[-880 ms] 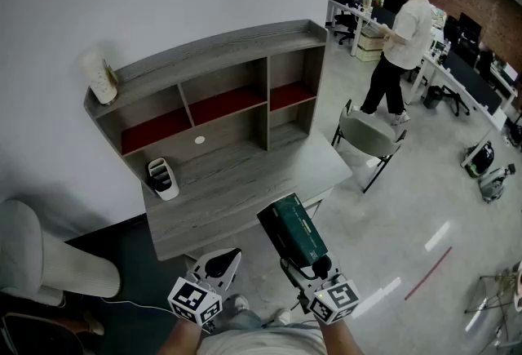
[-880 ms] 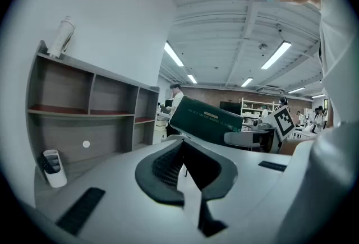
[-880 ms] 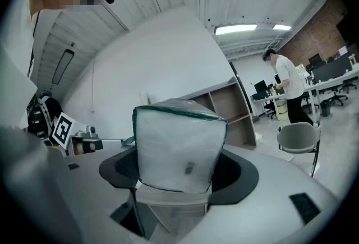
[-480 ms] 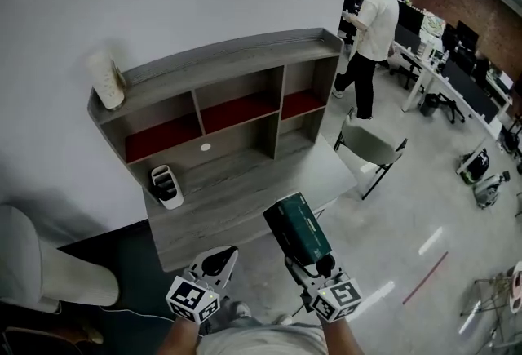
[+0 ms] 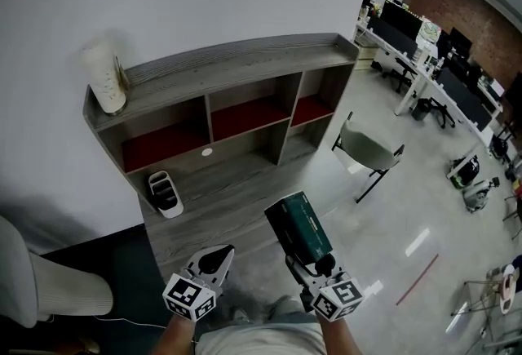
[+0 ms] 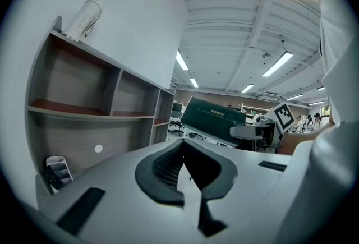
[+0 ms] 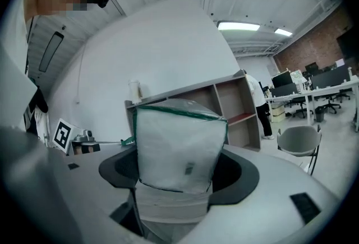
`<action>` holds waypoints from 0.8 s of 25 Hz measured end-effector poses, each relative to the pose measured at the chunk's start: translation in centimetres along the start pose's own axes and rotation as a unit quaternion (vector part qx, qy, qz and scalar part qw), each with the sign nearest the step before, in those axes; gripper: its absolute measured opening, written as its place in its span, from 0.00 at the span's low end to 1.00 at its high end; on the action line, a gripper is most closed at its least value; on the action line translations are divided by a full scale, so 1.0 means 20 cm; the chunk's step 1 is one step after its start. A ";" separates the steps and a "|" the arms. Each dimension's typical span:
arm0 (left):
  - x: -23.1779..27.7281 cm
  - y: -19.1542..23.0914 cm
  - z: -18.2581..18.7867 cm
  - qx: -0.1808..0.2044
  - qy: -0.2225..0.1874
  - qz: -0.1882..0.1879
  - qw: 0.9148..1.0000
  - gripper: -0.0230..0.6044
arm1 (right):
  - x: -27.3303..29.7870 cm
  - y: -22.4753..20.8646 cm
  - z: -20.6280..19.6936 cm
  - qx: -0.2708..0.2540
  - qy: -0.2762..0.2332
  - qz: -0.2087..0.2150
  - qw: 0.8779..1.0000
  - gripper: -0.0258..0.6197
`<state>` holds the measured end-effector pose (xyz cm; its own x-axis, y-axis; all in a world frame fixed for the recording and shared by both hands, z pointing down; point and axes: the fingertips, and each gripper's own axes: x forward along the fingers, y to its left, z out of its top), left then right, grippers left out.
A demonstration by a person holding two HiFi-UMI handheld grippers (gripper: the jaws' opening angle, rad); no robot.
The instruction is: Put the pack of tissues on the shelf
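Office shelf at 11 o'clock; my right tongs grip tissue pack for xfer, left tongs closed, empty.

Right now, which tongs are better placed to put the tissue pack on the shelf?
Right. The right tongs grip the dark green plastic-wrapped tissue pack, which points toward the grey wooden shelf unit. The left tongs are shut and empty, beside it.

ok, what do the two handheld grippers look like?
Both match: the left gripper and right gripper have pale grey moulded bodies, dark ribbed pads, and a rear cube with black-and-white square markers. No cables show on them. The person wears a light top.
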<state>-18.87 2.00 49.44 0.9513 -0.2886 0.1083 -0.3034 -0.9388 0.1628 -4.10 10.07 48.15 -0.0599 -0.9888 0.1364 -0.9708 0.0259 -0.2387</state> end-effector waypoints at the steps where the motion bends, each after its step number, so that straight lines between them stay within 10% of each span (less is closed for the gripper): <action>1: 0.02 0.01 -0.01 -0.002 0.001 0.000 1.000 0.06 | 0.02 -0.03 0.00 0.002 0.002 -0.003 1.000 0.61; 20: 0.98 0.31 0.10 -0.013 0.023 0.091 0.995 0.06 | 0.73 -0.90 0.18 0.000 0.050 0.084 0.995 0.61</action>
<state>-1.95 -9.90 50.55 0.8770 -0.4440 0.1838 -0.4725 -0.8666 0.1608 13.24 -5.36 51.05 -0.2435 -0.9511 0.1898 -0.9454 0.1890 -0.2656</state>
